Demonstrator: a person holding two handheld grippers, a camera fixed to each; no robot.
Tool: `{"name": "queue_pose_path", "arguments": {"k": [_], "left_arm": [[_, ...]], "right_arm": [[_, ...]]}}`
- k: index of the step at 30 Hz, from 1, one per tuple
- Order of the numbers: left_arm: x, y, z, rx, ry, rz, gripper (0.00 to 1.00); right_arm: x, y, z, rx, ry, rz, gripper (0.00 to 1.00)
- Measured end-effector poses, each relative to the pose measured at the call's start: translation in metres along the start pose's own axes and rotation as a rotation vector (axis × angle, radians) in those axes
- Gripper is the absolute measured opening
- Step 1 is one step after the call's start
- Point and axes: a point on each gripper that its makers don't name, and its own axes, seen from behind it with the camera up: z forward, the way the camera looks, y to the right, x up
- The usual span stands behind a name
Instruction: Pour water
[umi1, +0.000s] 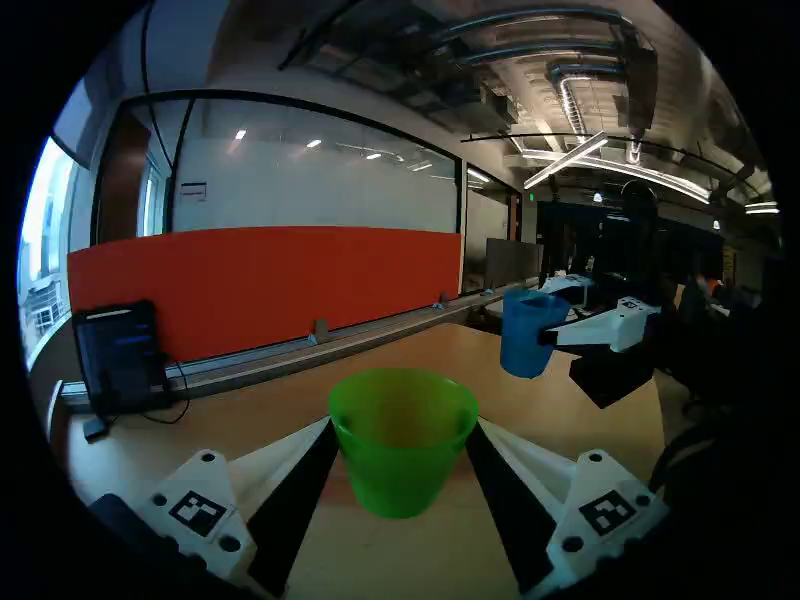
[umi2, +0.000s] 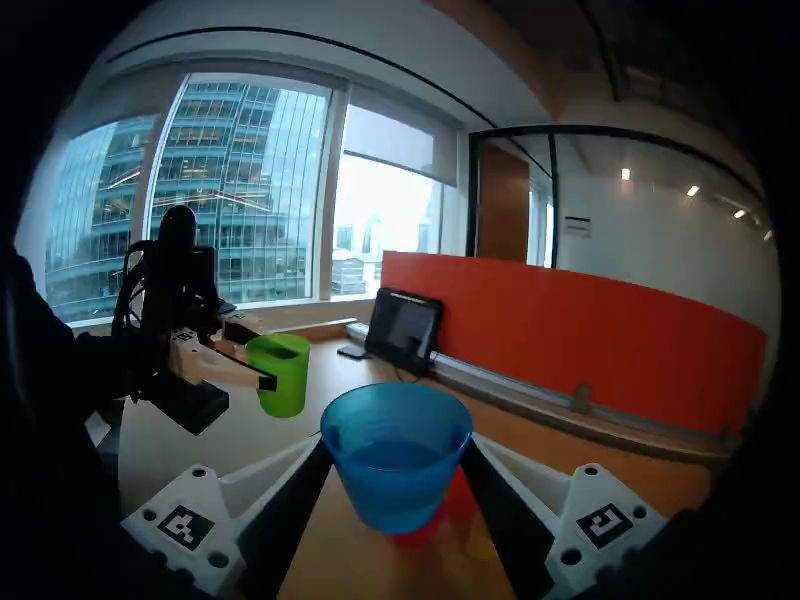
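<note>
My left claw (umi1: 403, 432) was clenched on the green cup (umi1: 403, 465), with one finger pressed to each side. The cup sat upright between them, its mouth open toward me. From the left gripper view I could not tell whether its base rested on the table (umi1: 560, 410) or hung just above it.

My right claw (umi2: 397, 448) gripped the blue cup (umi2: 397, 480) the same way, with both fingers tight against its walls and the cup upright. Water (umi2: 395, 455) showed inside it, reaching partway up. Below that cup I saw a blur of red and yellow that I could not make out.

The two cups were apart, not touching. In the left gripper view the blue cup (umi1: 525, 335) was off to the right and farther back, held over the wooden table by the white fingers of the right claw (umi1: 548, 336). In the right gripper view the green cup (umi2: 280, 375) was to the left, held in the left claw (umi2: 262, 381).

Behind the table ran an orange partition (umi1: 260, 280) with a dark tablet (umi2: 402, 330) propped near it. Big windows (umi2: 230, 190) looked out on glass towers.
</note>
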Motion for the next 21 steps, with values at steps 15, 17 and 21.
{"name": "queue_pose_path", "arguments": {"k": [15, 17, 21], "left_arm": [[0.019, 0.025, -0.008, -0.034, 0.060, 0.038, 0.86], [0.021, 0.028, -0.008, -0.038, 0.062, 0.045, 0.86], [0.024, 0.034, -0.009, -0.043, 0.073, 0.051, 0.86]], "right_arm": [[0.019, 0.000, -0.002, 0.003, 0.029, -0.033, 0.90], [0.023, 0.000, -0.002, 0.004, 0.032, -0.041, 0.90], [0.030, 0.000, -0.003, 0.006, 0.038, -0.059, 0.90]]}}
